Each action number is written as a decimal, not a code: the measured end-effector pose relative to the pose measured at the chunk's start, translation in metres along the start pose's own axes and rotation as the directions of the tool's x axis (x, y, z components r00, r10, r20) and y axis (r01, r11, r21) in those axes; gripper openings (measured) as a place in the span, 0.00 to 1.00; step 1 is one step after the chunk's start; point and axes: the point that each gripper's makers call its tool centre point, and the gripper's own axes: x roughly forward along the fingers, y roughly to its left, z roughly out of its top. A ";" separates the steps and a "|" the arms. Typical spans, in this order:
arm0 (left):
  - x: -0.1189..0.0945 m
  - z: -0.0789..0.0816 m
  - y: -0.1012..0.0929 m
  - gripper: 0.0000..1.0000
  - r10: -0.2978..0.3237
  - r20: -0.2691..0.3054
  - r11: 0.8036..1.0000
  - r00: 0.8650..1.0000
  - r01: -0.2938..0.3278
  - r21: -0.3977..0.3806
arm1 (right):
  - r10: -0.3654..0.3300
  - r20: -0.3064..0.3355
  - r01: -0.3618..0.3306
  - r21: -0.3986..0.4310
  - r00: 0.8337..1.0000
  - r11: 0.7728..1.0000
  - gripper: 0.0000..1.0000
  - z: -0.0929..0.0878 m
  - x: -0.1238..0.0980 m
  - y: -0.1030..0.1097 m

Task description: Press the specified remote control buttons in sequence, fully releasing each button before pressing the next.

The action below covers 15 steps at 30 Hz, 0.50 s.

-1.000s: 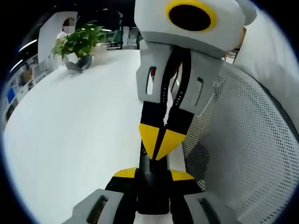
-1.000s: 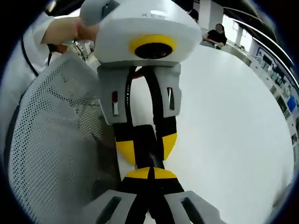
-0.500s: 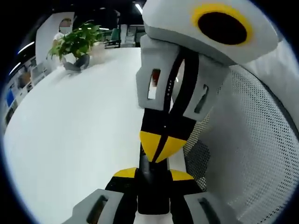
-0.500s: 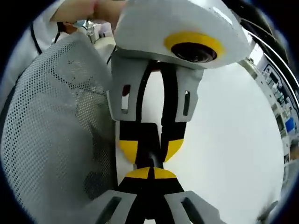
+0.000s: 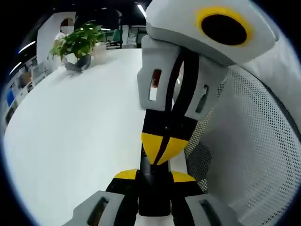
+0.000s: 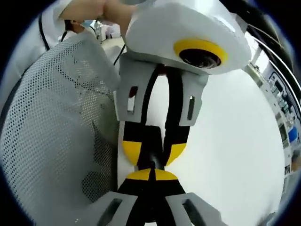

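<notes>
Change: right gripper (image 5: 163, 149) has tilted slightly since a second ago.
Left gripper (image 6: 151, 156): clamps black remote (image 5: 153, 190).
Right gripper: jaws closed, tips on remote.
Writing: none legible.
Table edge (image 5: 70, 141): remote beside mesh sleeve (image 6: 51, 122).

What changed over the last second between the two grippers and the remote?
The right gripper tilted: in the left gripper view its camera housing swung toward the picture's right while its shut yellow tips kept to the dark remote. The left gripper leans more in the right gripper view. Nothing was taken hold of or let go: the left gripper stays clamped on the remote, and the white table and potted plant look unchanged.
</notes>
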 end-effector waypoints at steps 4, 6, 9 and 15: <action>0.000 0.000 0.000 0.24 -0.003 0.004 1.000 1.000 0.003 -0.003 | -0.037 -0.016 0.035 -0.122 0.999 0.992 0.00 0.001 0.002 -0.002; 0.000 0.000 0.000 0.24 -0.003 0.003 1.000 1.000 0.003 -0.002 | -0.058 -0.053 0.045 -0.227 0.997 0.973 0.00 0.001 0.003 0.000; 0.000 0.000 0.000 0.24 -0.004 0.003 1.000 1.000 0.004 -0.003 | -0.059 -0.062 0.046 -0.196 0.996 0.979 0.00 0.001 0.003 0.000; 0.000 0.000 -0.001 0.24 -0.006 -0.001 1.000 1.000 0.006 -0.002 | 0.000 0.023 -0.002 0.095 1.000 0.995 0.00 0.002 0.001 -0.003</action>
